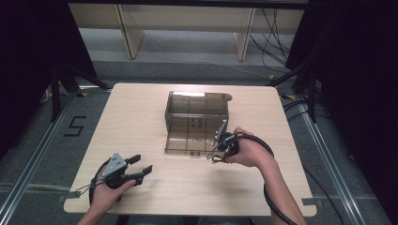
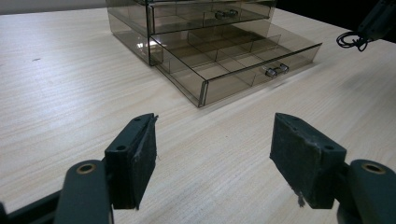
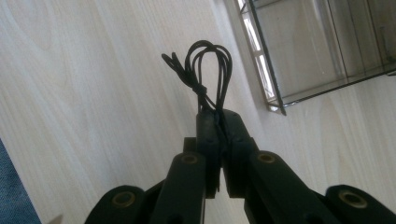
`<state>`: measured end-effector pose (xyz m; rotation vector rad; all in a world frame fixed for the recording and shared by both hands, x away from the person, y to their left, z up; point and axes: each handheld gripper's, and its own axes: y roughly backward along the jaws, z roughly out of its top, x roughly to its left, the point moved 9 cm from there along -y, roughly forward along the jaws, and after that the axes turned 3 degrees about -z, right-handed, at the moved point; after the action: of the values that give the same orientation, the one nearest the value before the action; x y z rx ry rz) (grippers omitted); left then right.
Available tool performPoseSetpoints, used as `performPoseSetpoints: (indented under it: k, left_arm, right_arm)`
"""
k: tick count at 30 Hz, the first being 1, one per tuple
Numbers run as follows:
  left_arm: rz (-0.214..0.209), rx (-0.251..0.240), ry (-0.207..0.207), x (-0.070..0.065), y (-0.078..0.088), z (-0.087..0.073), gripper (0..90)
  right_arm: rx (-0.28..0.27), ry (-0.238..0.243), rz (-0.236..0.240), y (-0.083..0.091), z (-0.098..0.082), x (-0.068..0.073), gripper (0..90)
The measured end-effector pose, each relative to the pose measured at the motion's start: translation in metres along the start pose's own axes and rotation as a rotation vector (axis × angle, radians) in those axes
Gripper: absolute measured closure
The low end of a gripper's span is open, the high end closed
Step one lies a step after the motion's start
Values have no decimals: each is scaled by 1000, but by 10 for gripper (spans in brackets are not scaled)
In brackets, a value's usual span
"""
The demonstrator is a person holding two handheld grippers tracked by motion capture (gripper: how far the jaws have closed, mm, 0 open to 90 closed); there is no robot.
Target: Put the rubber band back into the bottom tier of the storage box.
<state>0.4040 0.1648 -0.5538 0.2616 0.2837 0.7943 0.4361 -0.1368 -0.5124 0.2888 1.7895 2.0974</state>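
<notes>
The little bundle of black cord (image 3: pixel 205 74) is pinched between the pads of my right gripper (image 3: pixel 219 116), its loops and loose ends standing out past the tips, hanging above the table (image 1: pixel 141 112) just by the front right corner of the pulled-out bottom drawer (image 1: pixel 185 143). That drawer belongs to the smoky clear plastic organizer (image 1: pixel 197 105) in the middle of the table, and it is split into small compartments by thin dividers; from the left gripper view I can see its little handle (image 2: pixel 276 71) on the front wall and the empty cells behind it. My right jaws are clamped together on the cord, so I judge the step in hand is to carry it over the front wall and set it down in one of those cells. To do it well I would lift the loops over the drawer wall rather than drag them across it, since a loop could snag on the edge or on a divider. I would aim for the middle of one cell, lower until the loops rest on the floor, then let go and draw straight up, so that no strand clings to a pad and comes out again. My left gripper (image 1: pixel 141 169) waits near the front left of the table with its jaws apart and nothing between them; it could steady the organizer if it slides.
</notes>
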Motion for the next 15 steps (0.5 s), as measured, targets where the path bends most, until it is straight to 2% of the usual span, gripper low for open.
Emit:
performPoseSetpoints:
  k: [1, 2, 3, 5, 6, 9, 10, 13, 15]
  left_arm:
    - [0, 0, 0, 0, 0, 0, 311]
    - [-1, 1, -13, 1, 0, 0, 311]
    - [-2, 0, -10, 0, 0, 0, 311]
    - [-2, 0, -13, 0, 0, 0, 311]
    - [-2, 0, -12, 0, 0, 0, 311]
    - [-2, 0, 3, 0, 0, 0, 311]
    - [-2, 0, 4, 0, 0, 0, 311]
    - [-2, -1, 4, 0, 0, 0, 311]
    - [-4, -1, -9, 0, 0, 0, 311]
  right_arm:
    - [0, 0, 0, 0, 0, 0, 878]
    - [14, 25, -24, 0, -1, -5, 878]
    - [5, 4, -18, 0, 2, -4, 878]
    - [9, 1, -27, 1, 3, -5, 878]
    - [10, 23, -24, 1, 4, -8, 878]
    - [5, 15, -22, 2, 7, -8, 878]
    - [4, 35, -18, 2, 9, -11, 878]
    - [11, 17, -20, 2, 10, -11, 878]
    - [-8, 46, -14, 1, 14, -15, 878]
